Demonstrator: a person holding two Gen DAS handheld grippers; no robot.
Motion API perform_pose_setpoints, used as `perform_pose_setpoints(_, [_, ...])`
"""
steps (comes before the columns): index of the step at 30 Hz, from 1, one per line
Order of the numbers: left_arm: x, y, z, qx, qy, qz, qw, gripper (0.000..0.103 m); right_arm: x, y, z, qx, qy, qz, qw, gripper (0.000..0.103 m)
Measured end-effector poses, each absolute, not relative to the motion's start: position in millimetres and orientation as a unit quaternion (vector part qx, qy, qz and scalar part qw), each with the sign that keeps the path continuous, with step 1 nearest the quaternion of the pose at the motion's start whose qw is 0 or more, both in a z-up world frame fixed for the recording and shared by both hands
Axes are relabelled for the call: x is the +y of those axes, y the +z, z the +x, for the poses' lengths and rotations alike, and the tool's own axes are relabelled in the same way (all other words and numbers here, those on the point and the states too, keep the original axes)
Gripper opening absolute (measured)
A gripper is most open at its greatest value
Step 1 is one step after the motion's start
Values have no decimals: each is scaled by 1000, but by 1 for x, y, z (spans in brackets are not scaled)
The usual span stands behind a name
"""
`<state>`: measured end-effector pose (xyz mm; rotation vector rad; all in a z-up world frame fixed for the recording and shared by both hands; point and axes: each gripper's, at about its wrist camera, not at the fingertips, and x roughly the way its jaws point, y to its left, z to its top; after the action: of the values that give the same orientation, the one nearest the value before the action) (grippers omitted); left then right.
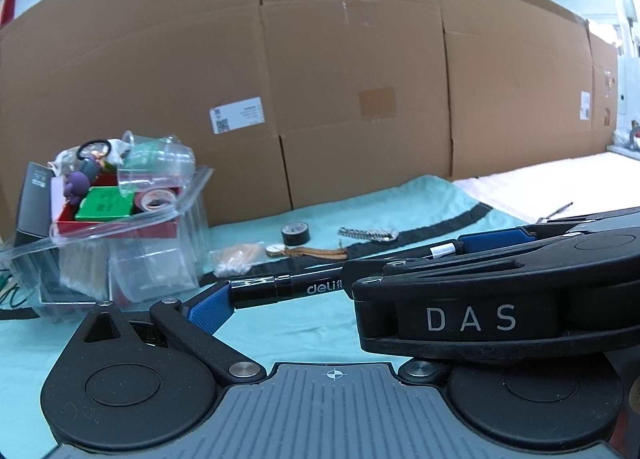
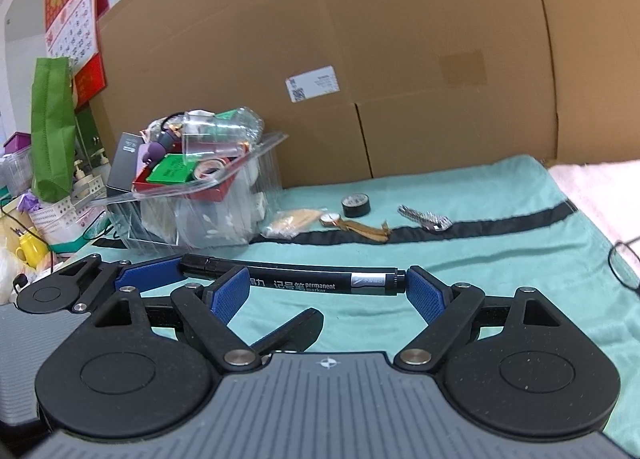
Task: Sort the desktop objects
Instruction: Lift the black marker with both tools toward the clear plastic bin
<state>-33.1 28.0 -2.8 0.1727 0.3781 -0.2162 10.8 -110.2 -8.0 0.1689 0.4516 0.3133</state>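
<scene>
A black permanent marker (image 2: 304, 279) is held level above the teal towel (image 2: 460, 259), lengthways between the two grippers. In the right wrist view my right gripper (image 2: 326, 289) spans it, with the right pad (image 2: 424, 293) on its end and the left pad (image 2: 230, 293) against its barrel. My left gripper's blue pad (image 2: 148, 277) touches the marker's cap end. In the left wrist view the marker (image 1: 304, 285) runs from my left pad (image 1: 210, 309) to the right gripper's body (image 1: 492, 299), which hides my left gripper's other finger.
A clear plastic bin (image 2: 192, 215) full of small items stands at the left on the towel. A black tape roll (image 2: 356, 205), a leather-strap watch (image 2: 352, 224), a metal watch (image 2: 426, 218) and a small bag (image 2: 290, 224) lie beyond. Glasses (image 2: 624, 265) lie at the right. Cardboard boxes (image 2: 400, 59) wall the back.
</scene>
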Motion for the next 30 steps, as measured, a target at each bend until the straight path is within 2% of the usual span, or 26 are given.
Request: perform_pose_setpoints(30, [103,49,-25,144,-22,83,986,103,-31,44,39,179,227,61,955,90])
